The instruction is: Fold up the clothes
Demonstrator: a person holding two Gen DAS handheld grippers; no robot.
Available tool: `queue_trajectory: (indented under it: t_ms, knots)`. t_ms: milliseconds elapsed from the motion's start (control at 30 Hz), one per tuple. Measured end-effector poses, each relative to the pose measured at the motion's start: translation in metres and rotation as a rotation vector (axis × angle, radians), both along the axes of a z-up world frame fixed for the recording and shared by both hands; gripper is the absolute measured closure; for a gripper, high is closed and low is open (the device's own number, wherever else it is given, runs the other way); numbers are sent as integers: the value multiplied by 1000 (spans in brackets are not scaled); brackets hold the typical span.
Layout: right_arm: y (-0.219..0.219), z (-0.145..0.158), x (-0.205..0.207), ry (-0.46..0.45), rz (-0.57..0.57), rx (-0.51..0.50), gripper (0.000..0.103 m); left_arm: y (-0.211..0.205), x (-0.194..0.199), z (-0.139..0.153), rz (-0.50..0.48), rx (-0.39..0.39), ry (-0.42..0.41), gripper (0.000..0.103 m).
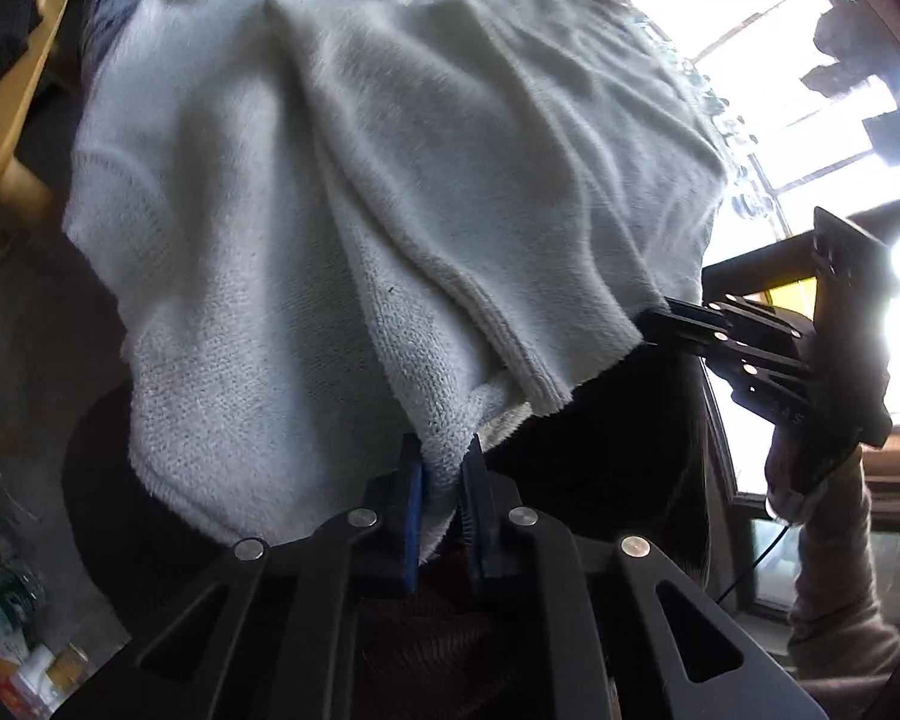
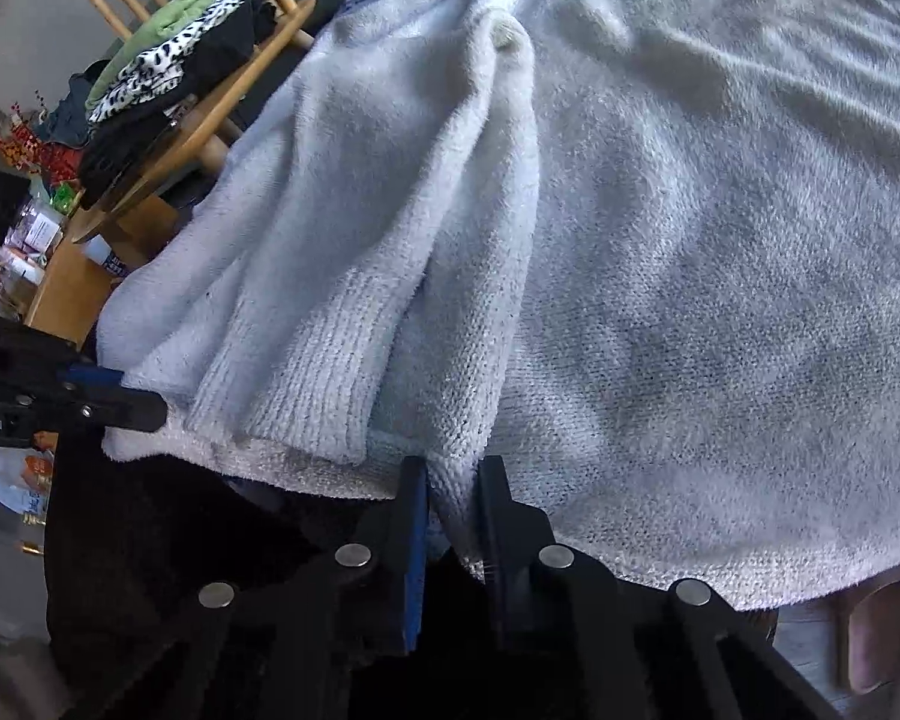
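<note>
**Op A:** Left wrist view: my left gripper pinches the white knit sweater's hem, draped over the dark surface.

**Op B:** Right gripper clamps it too; I'd lift both evenly, keeping the hem taut.

Left tool: pointing steeply down, jaws clamped on the white sweater hem.
Right tool: angled down, jaws pinching the hem; a sleeved forearm, probably, behind it.

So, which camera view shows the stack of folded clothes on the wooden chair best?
The right wrist view: the stack of folded clothes sits on the wooden chair at upper left, green and spotted layers visible. The left wrist view shows only a piece of the chair; no stack can be made out there.
</note>
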State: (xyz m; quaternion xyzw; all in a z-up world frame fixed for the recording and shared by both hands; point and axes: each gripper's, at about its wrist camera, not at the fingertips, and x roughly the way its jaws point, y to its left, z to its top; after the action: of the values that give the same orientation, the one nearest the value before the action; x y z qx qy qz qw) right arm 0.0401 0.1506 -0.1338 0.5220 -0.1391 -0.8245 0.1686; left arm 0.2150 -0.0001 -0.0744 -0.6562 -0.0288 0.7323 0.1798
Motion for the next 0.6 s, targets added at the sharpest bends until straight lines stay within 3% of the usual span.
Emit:
queue_trajectory:
  t_ms: [400,600]
  knots:
    - [-2,3,16,-25,34,5,91,8,31,12,-108,-44,41,94]
    - [-3,-2,20,-41,47,0,91,9,39,3,-144,-69,6,94]
